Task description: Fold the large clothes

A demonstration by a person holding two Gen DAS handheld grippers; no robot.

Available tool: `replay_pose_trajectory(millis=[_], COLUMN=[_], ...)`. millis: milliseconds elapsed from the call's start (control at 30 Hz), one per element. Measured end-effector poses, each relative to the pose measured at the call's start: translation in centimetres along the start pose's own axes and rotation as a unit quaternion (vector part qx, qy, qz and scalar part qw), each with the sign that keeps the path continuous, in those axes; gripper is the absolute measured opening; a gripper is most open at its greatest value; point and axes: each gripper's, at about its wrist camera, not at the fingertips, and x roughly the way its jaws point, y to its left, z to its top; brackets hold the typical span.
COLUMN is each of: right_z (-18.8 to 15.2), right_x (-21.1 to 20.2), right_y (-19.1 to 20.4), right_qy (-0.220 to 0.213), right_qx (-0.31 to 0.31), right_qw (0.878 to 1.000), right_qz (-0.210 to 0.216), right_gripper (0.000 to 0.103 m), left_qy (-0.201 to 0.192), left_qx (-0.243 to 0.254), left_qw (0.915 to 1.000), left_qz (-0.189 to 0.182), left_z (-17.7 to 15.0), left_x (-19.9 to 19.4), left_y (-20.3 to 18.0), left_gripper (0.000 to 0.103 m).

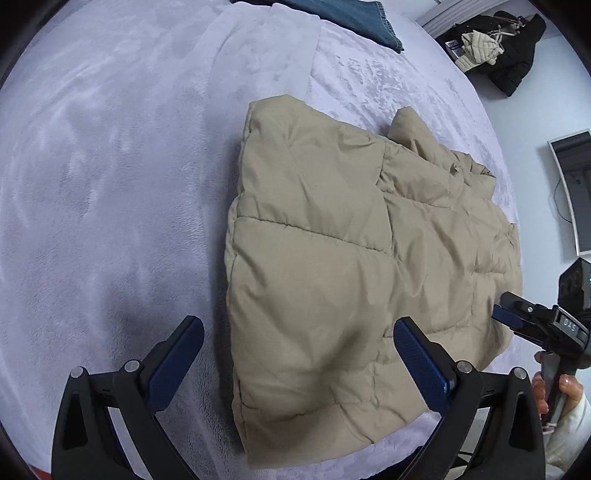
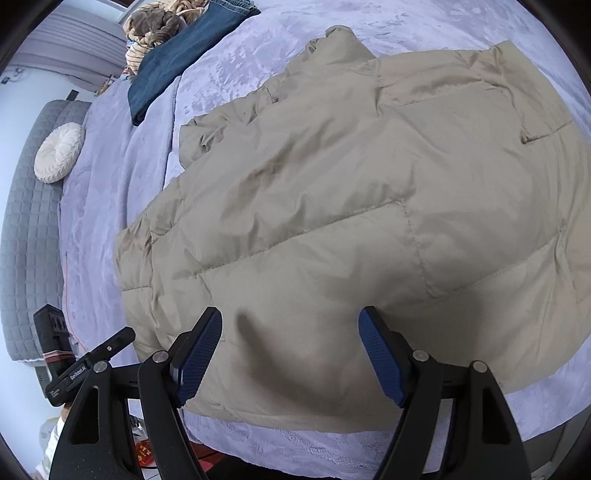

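Note:
A beige quilted puffer jacket (image 1: 332,240) lies folded on the lavender fleece bed cover (image 1: 110,184). My left gripper (image 1: 299,328) hovers open over the jacket's near left corner, one blue pad over the cover and the other over the fabric. My right gripper (image 2: 290,317) stands open just above the jacket (image 2: 351,184) near its front edge, with nothing pinched between its pads. In the left wrist view the right gripper (image 1: 508,310) reaches in from the right edge, held by a person's hand (image 1: 554,391).
Folded blue jeans (image 2: 173,62) and a plush toy (image 2: 155,26) lie at the far end of the bed. A round cream cushion (image 2: 59,152) rests against the grey quilted headboard (image 2: 26,240). Dark clothes (image 1: 509,55) are piled beyond the bed.

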Motion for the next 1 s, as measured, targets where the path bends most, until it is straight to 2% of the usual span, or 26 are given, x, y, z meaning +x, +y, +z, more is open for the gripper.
replay_pose_trajectory(millis=[200, 300, 367, 633, 833, 900, 1000], right_z=[0.8, 0.8, 0.9, 0.9, 1.1, 1.1, 1.1], right_x=[2.2, 2.9, 3.1, 3.5, 4.1, 4.3, 4.5], right_y=[0.7, 0.5, 0.3, 0.3, 0.8, 1.1, 1.4], right_qy=[0.014, 0.02, 0.023, 0.028, 0.03, 0.032, 0.033], right_qx=[-0.005, -0.002, 0.0, -0.003, -0.006, -0.014, -0.022], right_qw=[1.0, 0.999, 0.999, 0.999, 0.998, 0.998, 0.998], right_qz=[-0.022, -0.028, -0.029, -0.043, -0.047, -0.053, -0.058], right_gripper=[0.079, 0.079, 0.079, 0.08, 0.088, 0.09, 0.09], left_qy=[0.041, 0.068, 0.085, 0.112, 0.123, 0.117, 0.084], left_qx=[0.035, 0.027, 0.017, 0.051, 0.079, 0.086, 0.117], left_qw=[0.9964, 0.9898, 0.9861, 0.9793, 0.9776, 0.9784, 0.9805], left_qz=[-0.065, -0.122, -0.142, -0.161, -0.151, -0.147, -0.133], left_z=[2.3, 3.1, 3.6, 3.9, 3.4, 3.3, 2.8], left_x=[2.3, 3.6, 5.0, 7.0, 6.7, 5.8, 4.2], left_y=[0.6, 1.6, 2.0, -0.2, -1.4, -2.5, -5.0], left_gripper=[0.103, 0.103, 0.103, 0.103, 0.103, 0.103, 0.103])
